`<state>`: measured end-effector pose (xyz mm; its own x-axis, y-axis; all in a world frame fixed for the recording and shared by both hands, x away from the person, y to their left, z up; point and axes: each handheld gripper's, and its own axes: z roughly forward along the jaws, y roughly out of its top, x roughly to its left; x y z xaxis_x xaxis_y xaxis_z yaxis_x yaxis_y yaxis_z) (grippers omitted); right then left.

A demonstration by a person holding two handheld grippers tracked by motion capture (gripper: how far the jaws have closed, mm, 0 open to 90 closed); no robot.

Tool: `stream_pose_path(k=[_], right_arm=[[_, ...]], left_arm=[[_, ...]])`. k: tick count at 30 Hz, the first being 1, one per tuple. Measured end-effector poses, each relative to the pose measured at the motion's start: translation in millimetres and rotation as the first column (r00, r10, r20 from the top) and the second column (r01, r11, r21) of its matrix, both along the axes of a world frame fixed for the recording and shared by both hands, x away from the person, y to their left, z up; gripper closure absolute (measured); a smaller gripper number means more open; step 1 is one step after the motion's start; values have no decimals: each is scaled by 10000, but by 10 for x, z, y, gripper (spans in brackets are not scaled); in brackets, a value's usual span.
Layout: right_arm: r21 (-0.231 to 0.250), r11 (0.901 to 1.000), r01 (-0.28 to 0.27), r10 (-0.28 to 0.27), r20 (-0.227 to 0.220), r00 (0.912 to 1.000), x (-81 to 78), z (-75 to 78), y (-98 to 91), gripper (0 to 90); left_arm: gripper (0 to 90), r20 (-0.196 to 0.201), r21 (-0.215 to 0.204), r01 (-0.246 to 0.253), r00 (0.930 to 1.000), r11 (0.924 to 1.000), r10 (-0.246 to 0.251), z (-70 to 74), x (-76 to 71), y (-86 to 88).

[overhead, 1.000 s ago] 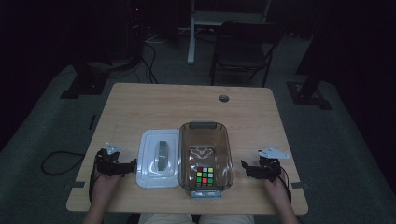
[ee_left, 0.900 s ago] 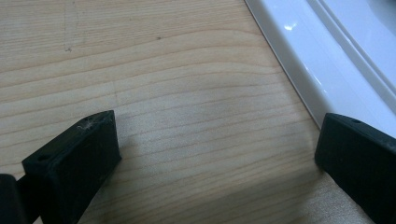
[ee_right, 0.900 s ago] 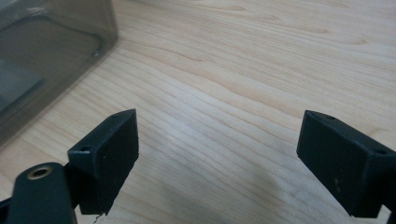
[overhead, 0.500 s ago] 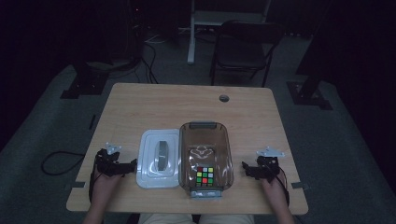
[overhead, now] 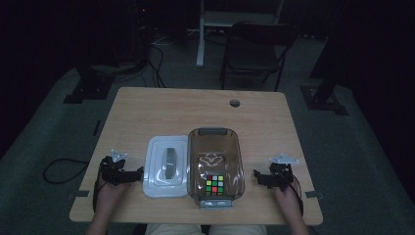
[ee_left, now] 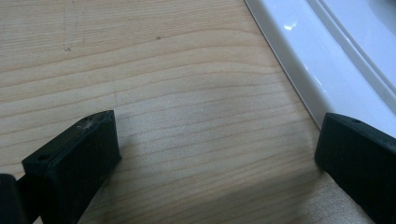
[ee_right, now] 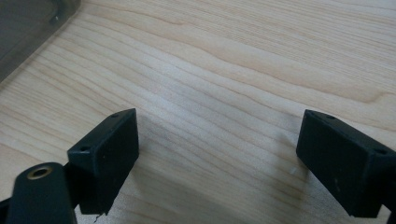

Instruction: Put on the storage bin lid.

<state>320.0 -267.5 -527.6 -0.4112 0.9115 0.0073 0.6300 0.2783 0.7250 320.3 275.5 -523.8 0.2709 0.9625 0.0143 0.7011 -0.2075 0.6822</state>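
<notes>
I've got both grippers parked wide open — left gripper (overhead: 139, 173) beside the white lid (overhead: 166, 166), right gripper (overhead: 257, 175) flanking the cube's bin (overhead: 238, 161) — ready to grab.

No text, label, brand or number can be read anywhere. A pale looping mark lies in the clear box (overhead: 216, 166), at 12 o'clock from the colour cube (overhead: 215, 185), too blurred to read.
</notes>
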Motion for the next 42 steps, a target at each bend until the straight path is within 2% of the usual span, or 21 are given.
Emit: stream_pose_path(k=[9,12,14,19,26,31,34,35,39,42], right_arm=[[0,10000,3,-3,-1,10000,0,0,0,128],[-1,10000,1,-1,-2,10000,0,0,0,128],[1,10000,4,-4,-1,10000,0,0,0,128],[2,10000,5,-5,-3,10000,0,0,0,128],[4,10000,6,-6,-10,10000,1,0,0,128],[5,10000,7,-7,-10,10000,1,0,0,128],[6,10000,7,-7,-9,10000,1,0,0,128],[5,10000,7,-7,-11,10000,1,0,0,127],[4,10000,6,-6,-8,10000,1,0,0,128],[5,10000,7,-7,-9,10000,1,0,0,128]], left_arm=[[6,1,12,94,10000,10000,-94,1,-17,12],[6,-37,-10,-44,10000,10000,44,7,-23,34],[6,-131,-211,-105,9999,9997,102,20,-29,47],[6,-15,-172,-218,9998,9996,218,105,-55,21],[6,162,-130,248,9996,9996,-245,197,-76,-104],[6,193,-287,694,9974,9972,-688,274,-103,-205],[6,197,-572,1101,9938,9923,-1092,293,-115,-298],[6,185,-517,1310,9913,9900,-1302,287,-110,-335],[6,144,-592,1645,9864,9846,-1639,282,-106,-455],[6,193,-918,1928,9812,9769,-1918,303,-117,-527]])
